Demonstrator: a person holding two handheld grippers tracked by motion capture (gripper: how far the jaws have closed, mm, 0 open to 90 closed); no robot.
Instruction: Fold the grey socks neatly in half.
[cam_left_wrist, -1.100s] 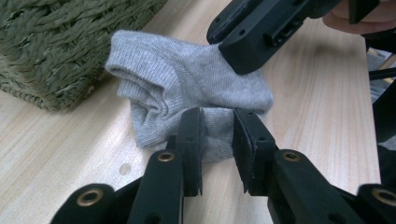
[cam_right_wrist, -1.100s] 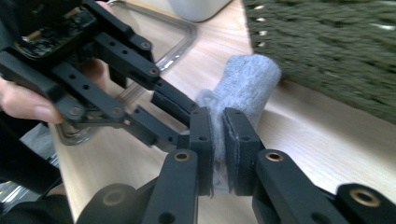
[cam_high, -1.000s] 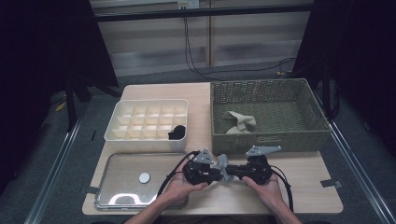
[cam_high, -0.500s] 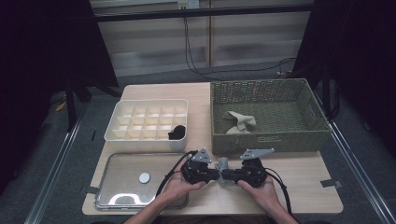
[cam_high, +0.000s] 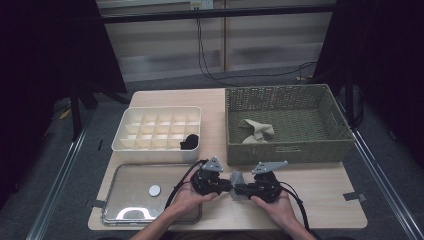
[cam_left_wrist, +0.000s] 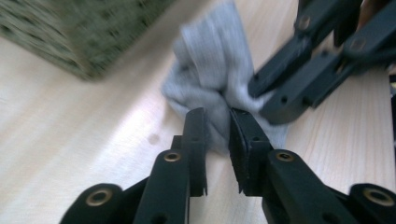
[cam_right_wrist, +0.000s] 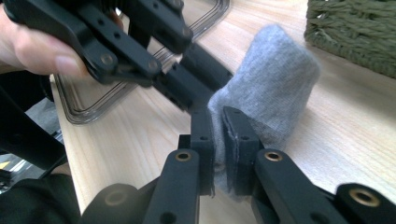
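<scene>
Since a second ago both grippers have drawn together over the grey sock (cam_high: 236, 178), near the table's front edge. Left gripper (cam_left_wrist: 217, 119) and right gripper (cam_right_wrist: 218, 116) each pinch its fabric; the left jaws have just been loosening slightly, so that fold could slip out.

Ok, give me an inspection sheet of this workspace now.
Surface: wooden table, bare at the front right.
Job's things: grey sock between both grippers, near the front edge.
Clutter: white divided box with a black item; wicker basket with a beige cloth; clear tray with a small disc.
Grippers: left gripper and right gripper both shut on the sock.
Cables: black cable trails from the left gripper; another from the right.
Surroundings: dark, grey floor, wall cables.
</scene>
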